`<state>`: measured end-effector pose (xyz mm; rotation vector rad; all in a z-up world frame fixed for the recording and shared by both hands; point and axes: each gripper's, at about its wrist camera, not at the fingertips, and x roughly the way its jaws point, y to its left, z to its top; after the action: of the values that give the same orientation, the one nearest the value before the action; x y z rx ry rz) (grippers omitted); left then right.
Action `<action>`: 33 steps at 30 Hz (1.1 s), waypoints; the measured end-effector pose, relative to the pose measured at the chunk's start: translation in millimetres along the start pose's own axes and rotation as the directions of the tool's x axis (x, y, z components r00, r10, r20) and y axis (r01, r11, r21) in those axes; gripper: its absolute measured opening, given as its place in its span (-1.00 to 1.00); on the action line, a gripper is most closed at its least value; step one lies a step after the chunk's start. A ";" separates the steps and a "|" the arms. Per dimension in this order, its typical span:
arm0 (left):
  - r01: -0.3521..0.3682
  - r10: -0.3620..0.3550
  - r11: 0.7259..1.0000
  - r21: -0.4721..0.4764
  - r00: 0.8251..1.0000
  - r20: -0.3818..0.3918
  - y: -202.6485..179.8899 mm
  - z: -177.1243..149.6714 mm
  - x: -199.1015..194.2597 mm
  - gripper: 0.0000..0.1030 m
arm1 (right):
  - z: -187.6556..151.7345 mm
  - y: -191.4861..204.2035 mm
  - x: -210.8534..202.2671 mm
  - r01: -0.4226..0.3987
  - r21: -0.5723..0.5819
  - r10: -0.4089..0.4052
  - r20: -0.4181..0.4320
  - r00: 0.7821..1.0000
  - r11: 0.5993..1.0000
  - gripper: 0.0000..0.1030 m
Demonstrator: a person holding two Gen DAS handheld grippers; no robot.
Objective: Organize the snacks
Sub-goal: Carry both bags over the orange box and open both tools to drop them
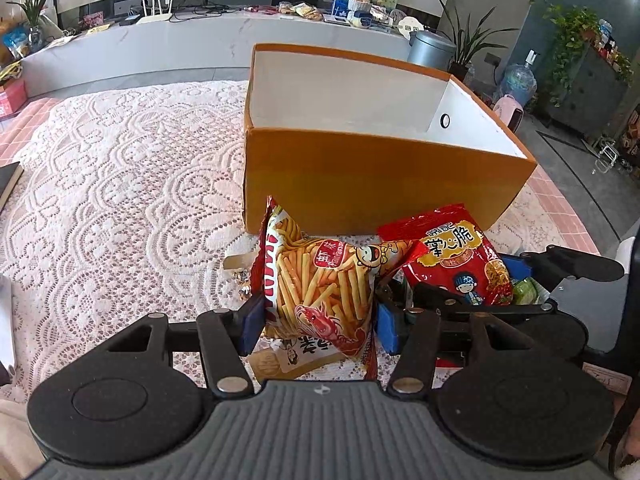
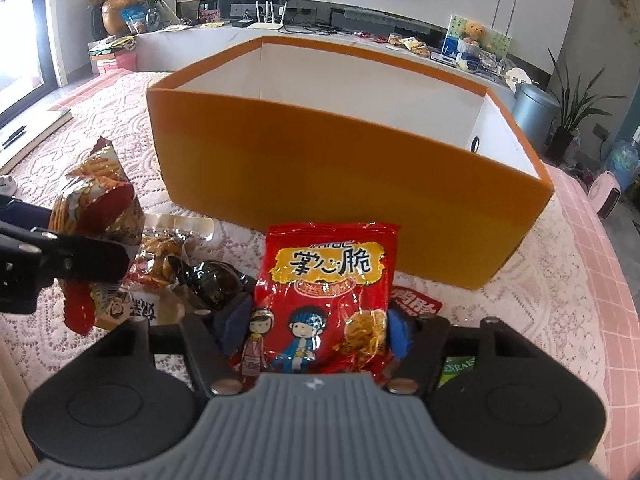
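You had the left gripper point(image 1: 318, 316) clenched on the shrimp-stick bag point(image 1: 320, 284) and the right gripper point(image 2: 316, 332) clenched on the red noodle-snack packet point(image 2: 326, 296), both just before the orange box point(image 2: 340, 168), likely staged for loading.

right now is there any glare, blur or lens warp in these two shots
Left wrist view: strong fisheye bend with dark corners, sharp on the shrimp-stick bag, sunlight whitening the orange box interior. Right wrist view: same curved edges, glare spots on the red noodle-snack bag, bright washed-out window at far left, slight softness toward the rim.
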<state>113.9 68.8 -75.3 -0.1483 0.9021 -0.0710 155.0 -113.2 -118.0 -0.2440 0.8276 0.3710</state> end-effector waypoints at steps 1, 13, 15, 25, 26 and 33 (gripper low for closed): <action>-0.001 0.001 1.000 -0.001 1.000 0.004 0.3 -0.1 -2.1 0.23 | 0.8 0.2 -3.5 0.000 0.000 0.000 0.009 1.000 1.000 0.28; -0.008 0.005 0.999 0.033 0.995 0.100 -13.3 31.5 -34.5 0.23 | 28.8 -12.8 -69.4 -0.006 0.035 0.000 0.166 0.986 0.999 0.28; -0.004 -0.001 0.999 0.038 0.993 0.115 -16.2 40.3 -36.4 0.23 | 37.4 -16.4 -77.9 -0.009 0.033 0.002 0.192 0.981 0.999 0.28; 0.013 -0.017 1.000 0.029 0.987 0.160 -19.2 103.9 -19.3 0.23 | 99.6 -42.8 -74.0 -0.005 0.047 -0.007 0.245 0.970 0.999 0.28; 0.007 -0.012 0.999 0.033 0.987 0.159 -19.4 109.8 -14.0 0.23 | 104.8 -45.8 -69.2 -0.011 0.053 -0.002 0.240 0.971 0.999 0.28; -0.010 0.004 0.998 0.068 0.996 0.086 -21.6 135.0 34.6 0.23 | 130.9 -58.8 -16.7 -0.014 0.083 -0.001 0.171 0.985 0.996 0.28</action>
<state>241.4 56.4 -16.3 -0.0837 0.8139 -0.0882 256.5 -124.2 -15.9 -0.1288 0.6729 0.3570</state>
